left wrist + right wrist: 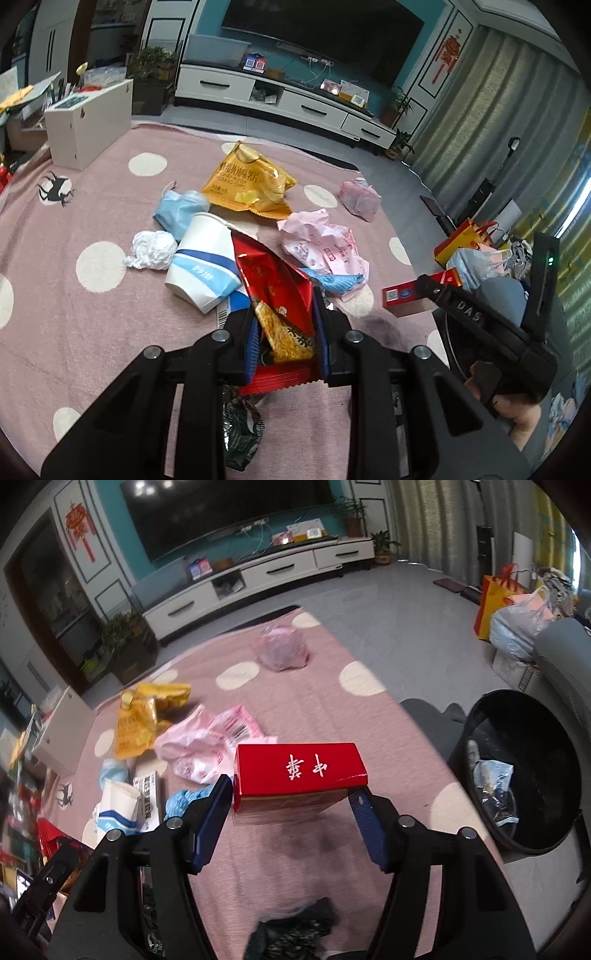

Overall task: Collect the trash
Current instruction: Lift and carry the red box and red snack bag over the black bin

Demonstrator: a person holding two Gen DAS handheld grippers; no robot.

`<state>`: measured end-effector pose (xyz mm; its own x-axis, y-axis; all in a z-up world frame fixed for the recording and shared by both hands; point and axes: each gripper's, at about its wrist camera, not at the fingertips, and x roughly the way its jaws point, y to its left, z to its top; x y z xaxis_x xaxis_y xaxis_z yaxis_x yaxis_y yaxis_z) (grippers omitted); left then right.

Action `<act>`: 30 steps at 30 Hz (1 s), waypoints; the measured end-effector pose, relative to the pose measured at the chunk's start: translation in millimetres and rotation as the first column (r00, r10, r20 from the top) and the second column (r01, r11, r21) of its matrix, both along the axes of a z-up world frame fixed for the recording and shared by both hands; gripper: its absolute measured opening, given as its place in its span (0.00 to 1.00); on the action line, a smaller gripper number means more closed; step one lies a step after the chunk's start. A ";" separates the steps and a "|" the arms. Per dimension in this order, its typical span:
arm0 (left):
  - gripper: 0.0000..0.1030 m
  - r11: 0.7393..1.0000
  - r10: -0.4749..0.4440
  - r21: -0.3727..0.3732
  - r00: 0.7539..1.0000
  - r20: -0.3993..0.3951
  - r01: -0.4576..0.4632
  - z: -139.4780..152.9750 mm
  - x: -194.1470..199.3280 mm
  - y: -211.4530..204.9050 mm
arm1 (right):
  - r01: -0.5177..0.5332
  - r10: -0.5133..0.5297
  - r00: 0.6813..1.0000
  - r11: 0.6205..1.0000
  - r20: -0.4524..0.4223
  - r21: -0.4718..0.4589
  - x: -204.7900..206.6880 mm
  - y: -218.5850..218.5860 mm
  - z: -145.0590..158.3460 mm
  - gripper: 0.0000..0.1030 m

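Left wrist view: the left tongs (pixel 284 332) clamp a crinkled red foil snack wrapper (pixel 275 291) above the pink dotted cloth surface (pixel 92 325), where a white paper cup (pixel 201 258) and yellow chip bag (pixel 247 181) remain.

Right wrist view: the right tongs (pixel 291 805) grip a red cardboard box (pixel 299 771); the black round bin (pixel 517 771), already holding some rubbish, waits nearby.

Both grippers (pixel 284 332) (pixel 291 812) are built of black plastic linkages, fitted with silver round screws and blue ribbed pads (pixel 252 345); "DAS" is embossed on one
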<state>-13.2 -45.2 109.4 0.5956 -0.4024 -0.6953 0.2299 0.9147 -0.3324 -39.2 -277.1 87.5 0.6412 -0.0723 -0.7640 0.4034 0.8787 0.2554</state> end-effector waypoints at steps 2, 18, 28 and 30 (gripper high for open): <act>0.25 1.000 -0.014 -0.007 1.000 0.008 0.014 2.3 -2.8 -5.8 | 0.024 -0.024 1.000 1.000 0.012 -0.005 -5.9 -7.5 3.9 0.62; 0.25 0.974 -0.218 -0.053 0.974 0.056 0.221 12.5 -19.7 -82.9 | 0.228 -0.233 0.971 0.971 0.061 0.075 -39.6 -85.2 7.1 0.62; 0.25 0.934 -0.330 -0.118 0.941 0.074 0.337 8.1 -15.1 -142.7 | 0.371 -0.379 0.921 0.924 0.094 0.091 -74.6 -129.2 11.2 0.62; 0.25 0.927 -0.356 -0.105 0.932 0.067 0.361 4.7 -15.2 -160.2 | 0.408 -0.416 0.905 0.908 0.090 0.096 -82.3 -140.4 9.6 0.62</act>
